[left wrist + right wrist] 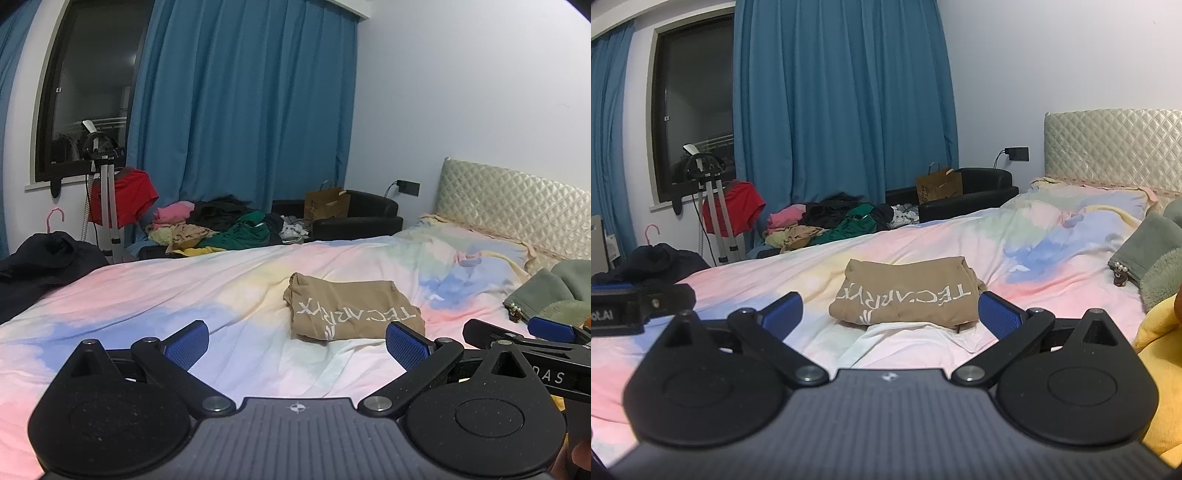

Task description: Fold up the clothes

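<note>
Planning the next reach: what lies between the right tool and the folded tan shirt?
Only bare pastel bedsheet separates right tool from tan shirt, per the right wrist view.

Both feeds dim, cool indoor light, window [88,96] dark. I see soft shadows, no glare. Fisheye bends curtains [842,110], corners vignette black; slight softness throughout.

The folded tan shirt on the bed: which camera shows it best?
The right wrist view: the folded tan shirt lies centred and close between the open fingers. The left wrist view shows it whole too, but farther off and right of centre.
</note>
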{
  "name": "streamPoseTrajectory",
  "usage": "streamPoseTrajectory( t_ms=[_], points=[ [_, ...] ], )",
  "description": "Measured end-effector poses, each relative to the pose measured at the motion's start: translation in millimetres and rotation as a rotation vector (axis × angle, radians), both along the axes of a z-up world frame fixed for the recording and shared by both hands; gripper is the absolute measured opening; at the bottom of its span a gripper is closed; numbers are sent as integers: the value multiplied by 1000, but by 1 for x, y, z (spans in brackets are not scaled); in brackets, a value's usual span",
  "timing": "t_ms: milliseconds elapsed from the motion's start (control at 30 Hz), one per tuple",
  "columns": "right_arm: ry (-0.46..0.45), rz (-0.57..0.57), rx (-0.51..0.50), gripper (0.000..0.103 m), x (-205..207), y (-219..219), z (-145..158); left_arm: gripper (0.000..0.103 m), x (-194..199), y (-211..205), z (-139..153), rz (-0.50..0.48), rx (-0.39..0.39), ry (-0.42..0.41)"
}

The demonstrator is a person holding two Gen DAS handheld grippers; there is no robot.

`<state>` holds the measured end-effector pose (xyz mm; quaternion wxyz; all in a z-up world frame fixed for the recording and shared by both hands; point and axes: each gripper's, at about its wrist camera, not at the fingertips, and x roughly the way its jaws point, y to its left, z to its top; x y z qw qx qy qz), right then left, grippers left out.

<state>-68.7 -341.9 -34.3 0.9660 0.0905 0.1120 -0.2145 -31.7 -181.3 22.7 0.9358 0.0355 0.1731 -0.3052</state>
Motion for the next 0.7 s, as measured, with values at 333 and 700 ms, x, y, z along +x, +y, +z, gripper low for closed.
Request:
streamPoseTrajectory(
  t_ms=[333,700],
  points=[
    [6,-3,0,103,1,1,-1,103,-3,-1,0,13,14,-16],
    [16,-7,-12,103,0,7,-1,103,-3,2,1,7,9,-11]
  ],
)
